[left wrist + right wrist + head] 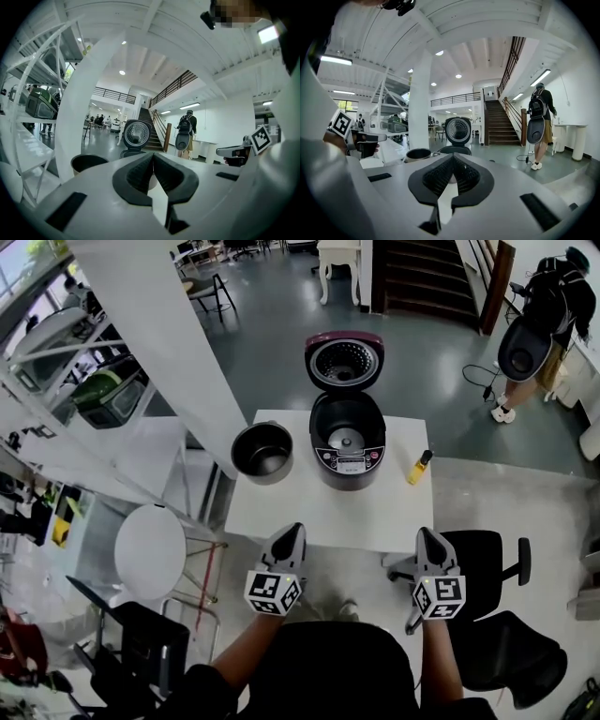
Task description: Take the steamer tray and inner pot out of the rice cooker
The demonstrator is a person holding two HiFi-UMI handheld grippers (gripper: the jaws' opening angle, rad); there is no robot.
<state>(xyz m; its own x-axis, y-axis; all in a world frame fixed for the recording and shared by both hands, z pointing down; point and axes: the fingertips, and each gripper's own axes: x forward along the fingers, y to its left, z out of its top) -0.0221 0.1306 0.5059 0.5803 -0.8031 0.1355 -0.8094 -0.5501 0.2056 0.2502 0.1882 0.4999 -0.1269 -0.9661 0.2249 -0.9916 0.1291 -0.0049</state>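
Head view, round metal inner pot, glossy rice cooker (lid up)

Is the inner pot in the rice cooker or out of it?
Out. The dark round metal inner pot stands upright on the white table, left of the open black rice cooker in the head view.

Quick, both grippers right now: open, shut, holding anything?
Left gripper: closed, holding nothing.
Right gripper: closed, holding nothing.
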